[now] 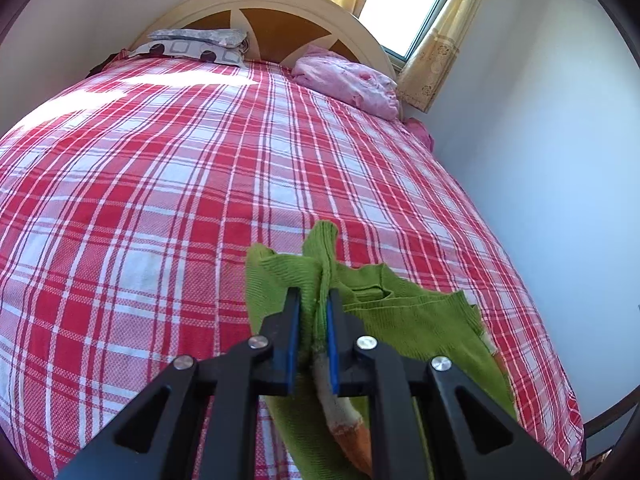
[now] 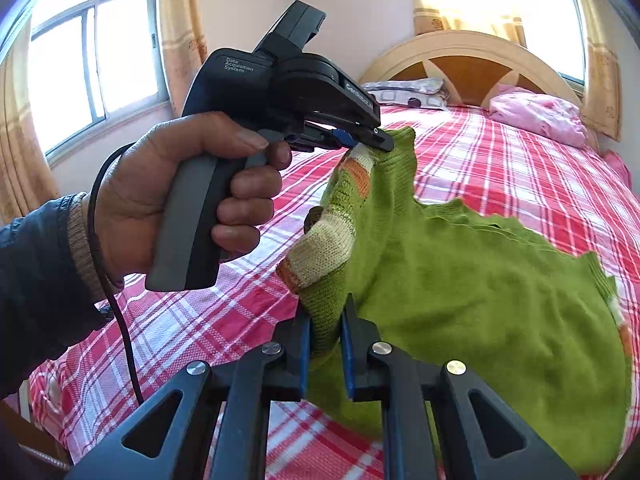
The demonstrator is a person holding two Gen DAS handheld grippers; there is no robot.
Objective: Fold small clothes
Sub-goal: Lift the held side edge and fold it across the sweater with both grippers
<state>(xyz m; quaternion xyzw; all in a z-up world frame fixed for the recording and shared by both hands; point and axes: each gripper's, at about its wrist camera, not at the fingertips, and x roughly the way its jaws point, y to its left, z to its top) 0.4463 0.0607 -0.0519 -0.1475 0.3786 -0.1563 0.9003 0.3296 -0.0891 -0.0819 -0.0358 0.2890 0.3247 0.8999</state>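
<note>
Right wrist view shows a small green knitted sweater with cream and orange striped cuffs (image 2: 472,280) lifted clear above the bed with the red and white plaid sheet (image 2: 520,152), strung between 2 claws. The right claw (image 2: 325,320) is clenched on a thick bunch of green knit near a striped cuff, and the left claw (image 2: 372,142), held in a person's hand (image 2: 176,196), pinches another striped part at the garment's upper edge. Left wrist view confirms that grip: the left claw (image 1: 314,304) is closed on a folded ridge of the sweater (image 1: 384,312), with cloth spilling out on both sides of the pads.

I judge the knit light, soft and stretchy, with no stiffness of its own; it sags and drapes wherever it is unsupported, and the loose body hangs toward the sheet on the right. It is not fragile, but the ribbing can slide out of a shallow pinch. Better holds are likely the seams at the shoulders or the hem corners, taken as a single flat layer rather than a wad, so the cloth spreads evenly when laid down on the bed.
</note>
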